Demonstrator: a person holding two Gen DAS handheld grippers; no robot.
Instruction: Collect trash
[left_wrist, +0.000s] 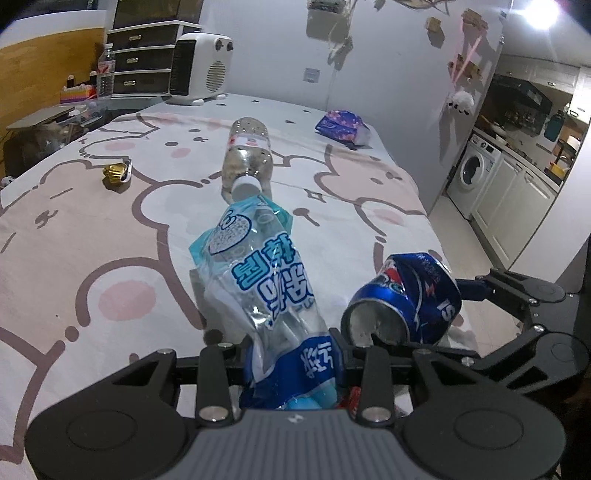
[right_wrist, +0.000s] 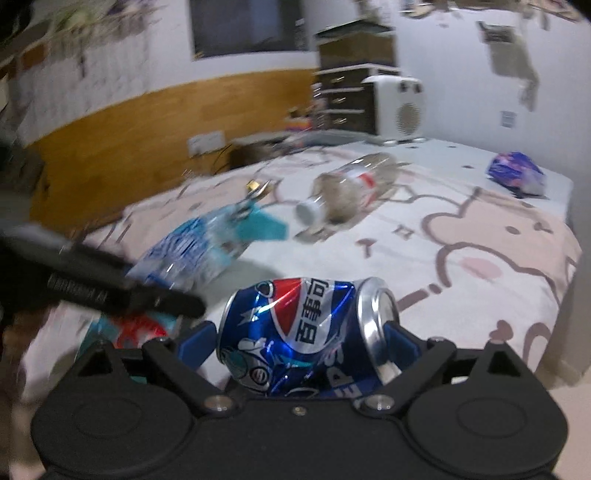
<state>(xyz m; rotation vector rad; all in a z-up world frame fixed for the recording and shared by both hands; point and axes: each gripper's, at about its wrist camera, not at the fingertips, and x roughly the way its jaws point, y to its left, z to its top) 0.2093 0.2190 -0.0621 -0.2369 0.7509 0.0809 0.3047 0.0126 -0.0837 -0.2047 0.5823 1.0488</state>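
My left gripper (left_wrist: 295, 347) is shut on a clear blue-printed plastic wrapper (left_wrist: 255, 273) and holds it above the table. The wrapper also shows, blurred, in the right wrist view (right_wrist: 192, 247). My right gripper (right_wrist: 301, 339) is shut on a crushed blue Pepsi can (right_wrist: 295, 332), lying sideways between its blue pads. The can (left_wrist: 406, 299) sits just right of the wrapper in the left wrist view. An empty clear plastic bottle (left_wrist: 247, 158) with a white cap lies on its side mid-table, and it appears in the right wrist view too (right_wrist: 347, 188).
The table (left_wrist: 92, 240) has a cartoon-bear cloth. A gold foil wrapper (left_wrist: 116, 173) lies at the left. A purple packet (left_wrist: 341, 125) lies at the far right. A white heater (left_wrist: 201, 68) and drawers (left_wrist: 142, 59) stand at the back. The table's right edge drops to a kitchen floor.
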